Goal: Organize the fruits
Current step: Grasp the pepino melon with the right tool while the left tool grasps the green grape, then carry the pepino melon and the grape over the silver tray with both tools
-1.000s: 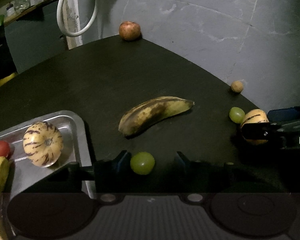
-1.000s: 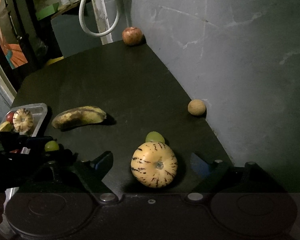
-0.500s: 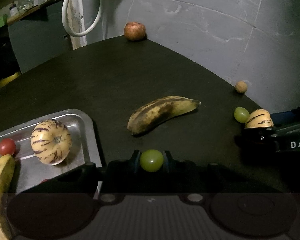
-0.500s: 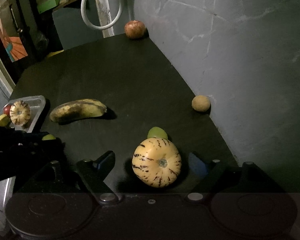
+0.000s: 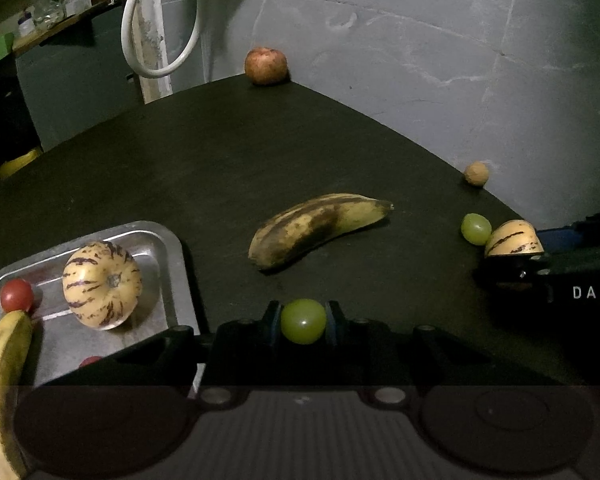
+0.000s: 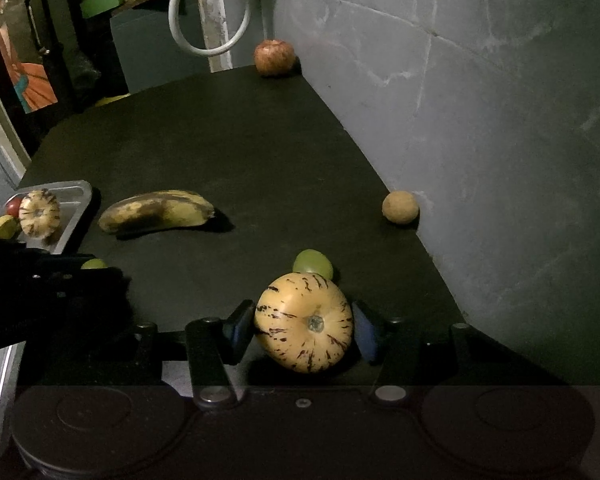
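Dark and matte, the table top (image 5: 228,168) stands against a grey wall, with a metal tray (image 5: 168,240) at its left edge. On the tray lie a striped melon (image 5: 102,284), a red tomato (image 5: 17,295) and a yellow banana (image 5: 0,384), so it seems to be the place where the fruits are collected.

Both claws grasp at the same time, probably to carry two fruits in one trip. The left gripper (image 5: 303,322) is clamped on a green grape (image 5: 303,321), the pads touching both its sides. The right gripper (image 6: 305,326) is closed around a second striped melon (image 6: 305,322); its pads touch the fruit or nearly so.

Half a second ago the right fingers stood wide apart beside this melon; now they have come together on it. The left one was already on its grape.

A spotted banana (image 5: 320,228), another grape (image 5: 476,229), a small brown fruit (image 5: 477,174) and an apple (image 5: 266,65) wait on the table.
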{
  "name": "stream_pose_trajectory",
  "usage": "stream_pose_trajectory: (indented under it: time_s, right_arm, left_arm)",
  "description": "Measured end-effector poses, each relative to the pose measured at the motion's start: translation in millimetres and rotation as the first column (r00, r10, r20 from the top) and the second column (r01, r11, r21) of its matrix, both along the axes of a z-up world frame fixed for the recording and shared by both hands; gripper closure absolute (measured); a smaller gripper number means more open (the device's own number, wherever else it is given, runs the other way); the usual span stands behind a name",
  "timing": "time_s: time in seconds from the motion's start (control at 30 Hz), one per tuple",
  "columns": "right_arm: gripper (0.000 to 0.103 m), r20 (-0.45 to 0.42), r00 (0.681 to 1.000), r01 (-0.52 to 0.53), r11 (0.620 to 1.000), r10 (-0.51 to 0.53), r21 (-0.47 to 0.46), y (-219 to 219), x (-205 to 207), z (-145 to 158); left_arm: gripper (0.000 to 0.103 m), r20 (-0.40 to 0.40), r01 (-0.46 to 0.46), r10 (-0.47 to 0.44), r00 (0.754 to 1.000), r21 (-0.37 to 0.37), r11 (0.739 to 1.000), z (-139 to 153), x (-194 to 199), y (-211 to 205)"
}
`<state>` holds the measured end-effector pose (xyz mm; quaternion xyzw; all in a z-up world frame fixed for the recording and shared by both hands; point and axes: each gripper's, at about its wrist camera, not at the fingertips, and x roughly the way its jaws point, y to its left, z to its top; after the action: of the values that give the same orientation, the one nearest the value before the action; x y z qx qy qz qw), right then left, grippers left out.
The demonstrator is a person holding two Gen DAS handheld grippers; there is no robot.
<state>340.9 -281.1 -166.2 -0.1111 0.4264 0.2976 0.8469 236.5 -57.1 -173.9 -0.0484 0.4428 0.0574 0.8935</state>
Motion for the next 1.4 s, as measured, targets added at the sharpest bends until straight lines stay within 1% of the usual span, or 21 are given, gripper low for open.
stream_pose_trajectory:
  time_s: [0.2,0.4,0.8,1.07,1.23,1.4]
  right_arm:
    - [0.05,-0.001,1.0,0.002,1.0,-0.002,0.023,-5,-7,7]
    - [0.05,0.002,1.0,0.008,0.999,-0.009,0.051,-13,-17,16]
    - [0.05,0.056,0.998,-0.004,0.994,-0.003,0.112,-16,-44,53]
    - [0.05,0.11,0.992,0.04,0.99,-0.055,0.132,4,-73,86]
    - [0.05,0.144,0.985,0.072,0.988,-0.091,0.137,30,-101,108]
    - [0.05,0.177,0.978,0.085,0.985,-0.111,0.148,57,-129,129]
  left_arm:
    - [0.079,0.002,0.008,-0.008,1.0,0.007,1.0,7,-3,-5]
    - [0.079,0.016,0.011,-0.011,1.0,0.017,1.0,19,-9,-12]
    - [0.079,0.067,0.012,-0.013,0.998,0.019,1.0,52,-33,-8]
    - [0.079,0.118,0.057,-0.055,0.991,-0.015,0.998,70,-50,19]
    - [0.079,0.16,0.095,-0.089,0.983,-0.028,0.995,83,-66,49]
    - [0.079,0.188,0.105,-0.097,0.977,-0.032,0.994,95,-83,86]
